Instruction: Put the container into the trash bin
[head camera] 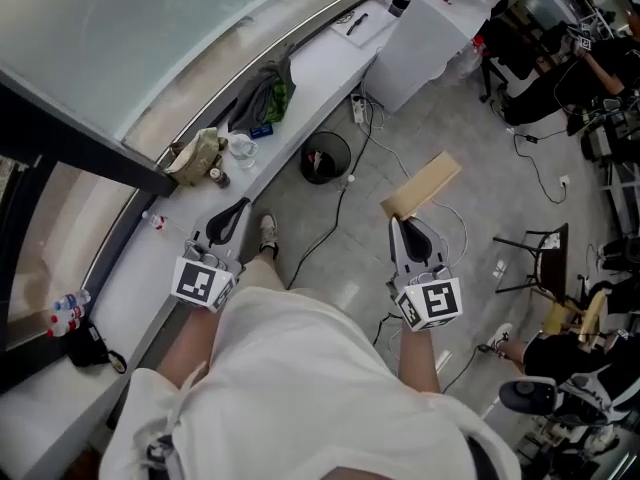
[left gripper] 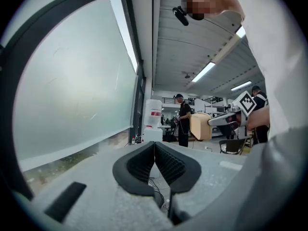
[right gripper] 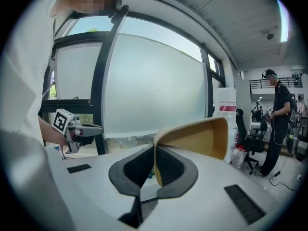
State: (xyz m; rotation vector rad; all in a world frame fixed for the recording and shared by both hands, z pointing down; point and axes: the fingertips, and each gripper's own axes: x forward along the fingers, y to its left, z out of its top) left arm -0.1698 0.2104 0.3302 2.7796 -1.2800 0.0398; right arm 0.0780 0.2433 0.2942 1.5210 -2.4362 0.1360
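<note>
The left gripper (head camera: 230,215) is clenched empty; the right gripper (head camera: 404,230) pinches only one wall of the container (head camera: 425,183), which may slip before the trash bin (head camera: 325,158).

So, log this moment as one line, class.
right tongs: shut on container; left tongs: shut, empty; trash bin: on floor, container not in

Both grippers are held out ahead of the torso, side by side and well apart, each with its marker cube towards the body. The left gripper (head camera: 232,216) is seen with its jaws pressed together and nothing between them. The right gripper (head camera: 405,230) is clamped on the rim of a tan container (head camera: 425,185), which is carried beyond the jaw tips.
</note>
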